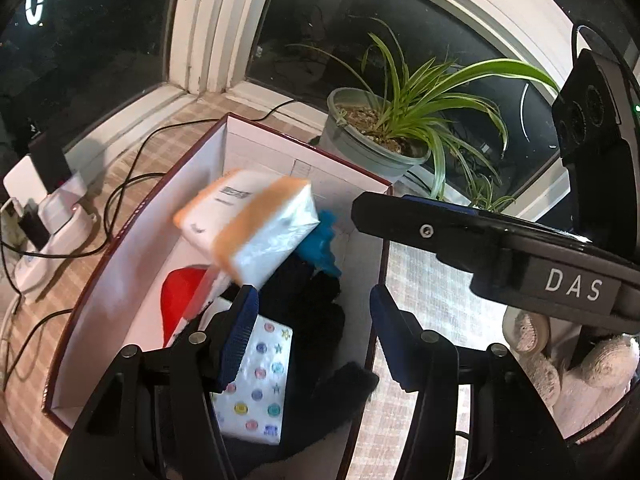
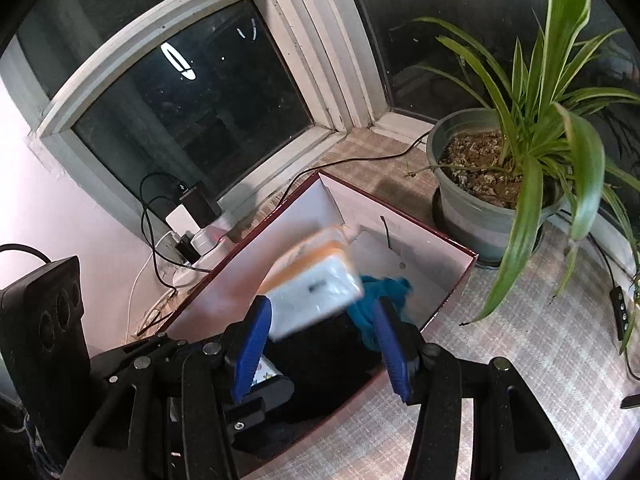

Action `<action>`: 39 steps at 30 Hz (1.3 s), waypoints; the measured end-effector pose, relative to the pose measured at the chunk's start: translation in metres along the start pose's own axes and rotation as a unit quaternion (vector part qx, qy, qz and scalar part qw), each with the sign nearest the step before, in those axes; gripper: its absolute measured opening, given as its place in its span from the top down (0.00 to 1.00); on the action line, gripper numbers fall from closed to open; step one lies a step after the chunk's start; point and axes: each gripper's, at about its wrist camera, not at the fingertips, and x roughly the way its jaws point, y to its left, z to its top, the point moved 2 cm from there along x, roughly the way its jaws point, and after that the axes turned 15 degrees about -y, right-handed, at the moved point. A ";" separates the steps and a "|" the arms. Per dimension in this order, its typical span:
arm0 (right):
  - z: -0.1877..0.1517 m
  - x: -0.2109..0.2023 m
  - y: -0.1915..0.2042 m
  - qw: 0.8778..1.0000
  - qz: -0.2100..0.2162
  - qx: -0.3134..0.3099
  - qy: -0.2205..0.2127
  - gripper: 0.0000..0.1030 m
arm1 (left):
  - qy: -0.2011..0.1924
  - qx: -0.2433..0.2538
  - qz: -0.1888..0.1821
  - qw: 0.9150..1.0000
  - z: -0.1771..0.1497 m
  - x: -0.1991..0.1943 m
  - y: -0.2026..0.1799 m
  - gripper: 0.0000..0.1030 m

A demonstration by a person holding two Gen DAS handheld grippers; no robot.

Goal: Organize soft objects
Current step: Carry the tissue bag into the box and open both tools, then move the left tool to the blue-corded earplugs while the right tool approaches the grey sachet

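- The counter (image 1: 424, 280) wears a pale plaid cloth and runs into a bay of white-framed windows (image 2: 224, 92) whose panes are dark and throw back ceiling-light reflections.
- On it sits an open cardboard box (image 1: 120, 248), dark red outside and plain white inside, straight-walled and rectangular.
- A tissue pack (image 1: 256, 224), a soft white plastic-wrapped block with orange bands, is tilted and motion-blurred above the box's contents, touching neither gripper.
- Lower in the box lie a white pack printed with coloured dots and stars (image 1: 260, 392), something red (image 1: 180, 300), a crumpled teal cloth (image 1: 324, 248) and fuzzy black fabric (image 1: 316, 312); what the red and black pieces are cannot be told.
- The left gripper (image 1: 312, 336) hangs over the box, ribbed blue pads spread with nothing between the jaws.
- The right gripper (image 2: 320, 344) also points into the box, jaws apart and empty; its body hides the near corner of the box.
- A spider plant in a grey plastic pot (image 2: 496, 208) stands just beside the box's far corner, gritty soil showing.
- Chargers and a power strip (image 2: 188, 236) with black cables cluster against the wall on the box's other side.
- A pale plush toy (image 1: 560, 368) is cut off at the left view's lower right edge.
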 end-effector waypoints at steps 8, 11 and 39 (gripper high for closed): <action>-0.004 -0.030 0.009 1.000 -0.006 -0.012 -0.021 0.52 | -0.021 0.013 -0.003 1.000 0.004 -0.027 -0.008 0.46; -0.015 -0.055 0.007 0.999 -0.015 -0.011 -0.039 0.51 | -0.029 0.018 -0.011 0.999 0.002 -0.039 -0.014 0.46; -0.266 -0.330 -0.250 0.927 -0.344 0.135 -0.056 0.42 | 0.047 0.167 -0.152 0.973 -0.104 -0.040 -0.233 0.45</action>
